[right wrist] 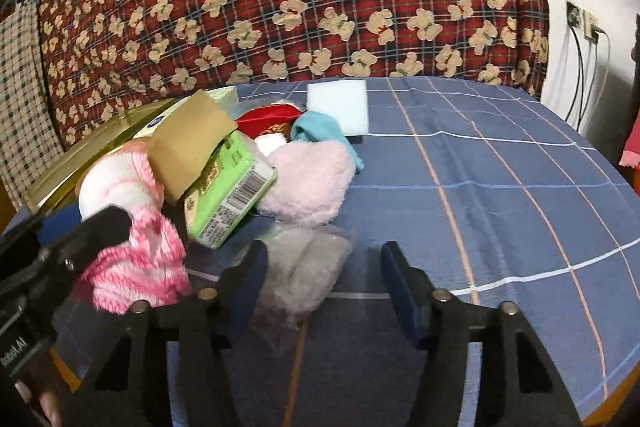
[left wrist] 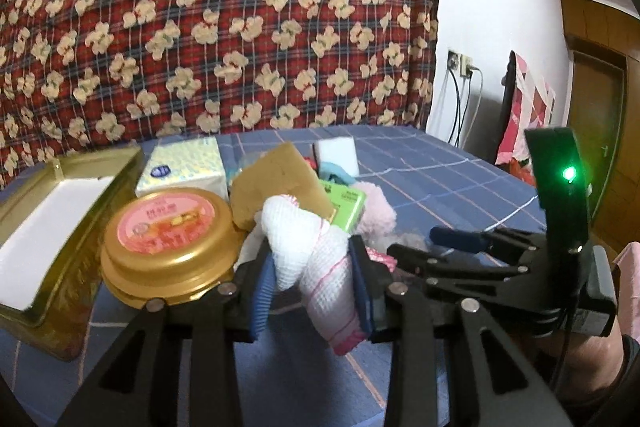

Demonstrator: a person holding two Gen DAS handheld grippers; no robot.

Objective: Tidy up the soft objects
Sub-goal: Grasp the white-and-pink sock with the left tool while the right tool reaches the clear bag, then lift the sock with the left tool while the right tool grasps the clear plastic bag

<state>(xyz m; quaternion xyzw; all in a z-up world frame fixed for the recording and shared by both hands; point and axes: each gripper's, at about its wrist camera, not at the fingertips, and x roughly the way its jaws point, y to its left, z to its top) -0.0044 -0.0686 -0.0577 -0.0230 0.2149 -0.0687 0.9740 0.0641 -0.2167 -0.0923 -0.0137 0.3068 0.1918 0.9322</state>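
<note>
left gripper: jaws clamped, pointing slightly down | right gripper: jaws apart

Shiny gold metal tin; bumpy white woven cloth; fluffy pink plush; crinkly clear plastic bag.

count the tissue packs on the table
2: a white-and-blue tissue pack at the back beside the gold tray, and a green tissue pack under the brown sponge. The pile may hide more.

The tin sits right of the tray, tissue box behind, sponge to its right.
</note>
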